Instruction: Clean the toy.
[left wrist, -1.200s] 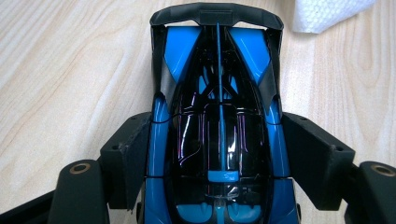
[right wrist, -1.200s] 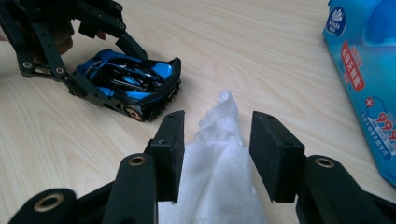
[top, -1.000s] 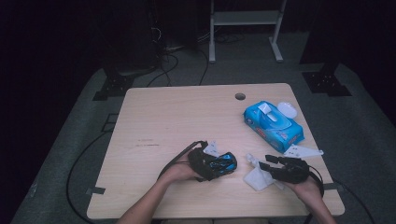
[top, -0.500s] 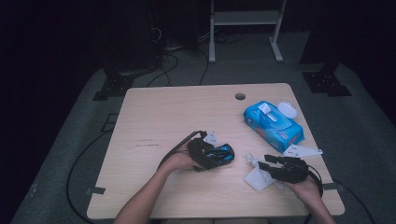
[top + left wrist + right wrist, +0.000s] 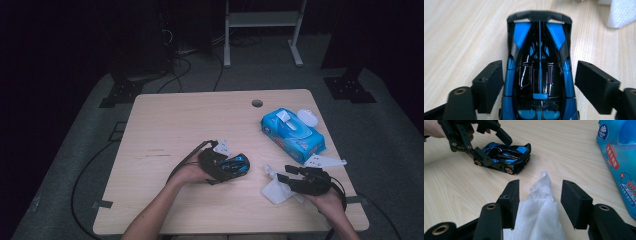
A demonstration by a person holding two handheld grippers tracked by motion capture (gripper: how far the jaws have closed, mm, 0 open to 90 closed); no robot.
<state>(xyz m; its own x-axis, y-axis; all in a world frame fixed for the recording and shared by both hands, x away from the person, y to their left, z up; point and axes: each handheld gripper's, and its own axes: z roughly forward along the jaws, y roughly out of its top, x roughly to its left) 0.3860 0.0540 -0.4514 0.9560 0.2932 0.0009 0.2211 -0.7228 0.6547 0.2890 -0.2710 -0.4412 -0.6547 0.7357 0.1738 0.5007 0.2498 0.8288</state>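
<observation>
Dark room, pale desk (image 5: 165, 125). Both tongs have just been opening: left tongs (image 5: 239, 164) let go of the toy car (image 5: 231, 165), right tongs (image 5: 281, 178) loosen around the wipe (image 5: 275, 190). Cleaning looks finished.

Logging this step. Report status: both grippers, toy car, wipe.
Left gripper jaws just opening, astride glossy blue-and-black toy car, right pad clear. Right gripper jaws just opening, white crumpled wipe between them. Nothing blocking.
</observation>
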